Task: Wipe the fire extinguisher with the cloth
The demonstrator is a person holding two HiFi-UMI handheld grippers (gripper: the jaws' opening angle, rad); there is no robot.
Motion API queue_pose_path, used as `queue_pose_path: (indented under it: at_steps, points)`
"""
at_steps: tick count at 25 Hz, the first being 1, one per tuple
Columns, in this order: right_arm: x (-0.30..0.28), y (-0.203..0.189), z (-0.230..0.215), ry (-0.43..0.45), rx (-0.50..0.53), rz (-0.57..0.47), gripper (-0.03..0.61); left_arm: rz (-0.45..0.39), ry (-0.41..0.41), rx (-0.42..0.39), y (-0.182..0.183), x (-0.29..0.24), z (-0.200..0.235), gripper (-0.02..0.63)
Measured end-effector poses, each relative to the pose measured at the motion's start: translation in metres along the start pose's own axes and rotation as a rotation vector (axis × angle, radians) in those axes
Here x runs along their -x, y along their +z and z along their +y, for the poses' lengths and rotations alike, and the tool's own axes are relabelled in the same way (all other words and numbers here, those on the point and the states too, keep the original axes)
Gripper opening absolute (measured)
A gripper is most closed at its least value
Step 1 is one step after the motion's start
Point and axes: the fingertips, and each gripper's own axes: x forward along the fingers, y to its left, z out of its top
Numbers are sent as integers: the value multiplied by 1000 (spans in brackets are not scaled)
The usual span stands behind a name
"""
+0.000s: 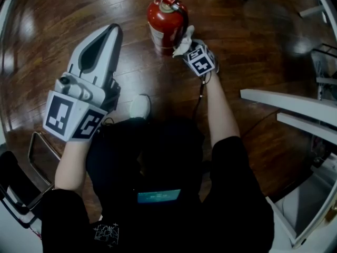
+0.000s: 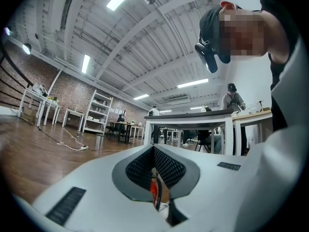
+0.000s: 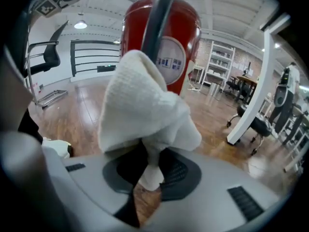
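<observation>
Fire extinguisher [image 1: 164, 26] stands upright on the wooden floor [image 1: 63, 15]. Right gripper [image 1: 188, 47] has its jaws clenched on the bunched white cloth [image 1: 184, 40], at the cylinder's right side; contact not certain. Left gripper [image 1: 112, 31] is raised well apart, jaws together on nothing. Judgement: press the cloth flat to the red wall and stroke downward in overlapping passes, lightly enough not to tip the cylinder.
</observation>
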Motion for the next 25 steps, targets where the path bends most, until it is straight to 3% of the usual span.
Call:
queue_pose_path:
  at_steps: [4,10,18,21,25]
  points:
    - [18,6,-9,-23,-57,-56,92,-3,7,-5,1,1,-1,5]
    - [112,67,-25,-60,-172,-329,94,-14,9,-4,4,1,-2,5]
    - [207,165,4,49,-157,-528,94,-15,6,-11,5,-2,-9,3]
    - [194,180,21,76,-111,-529,94,-12,0,-16,3,-3,-12,5]
    - [131,142,40,129,-136,-406,94,-11,4,-15,4,-2,-13,5]
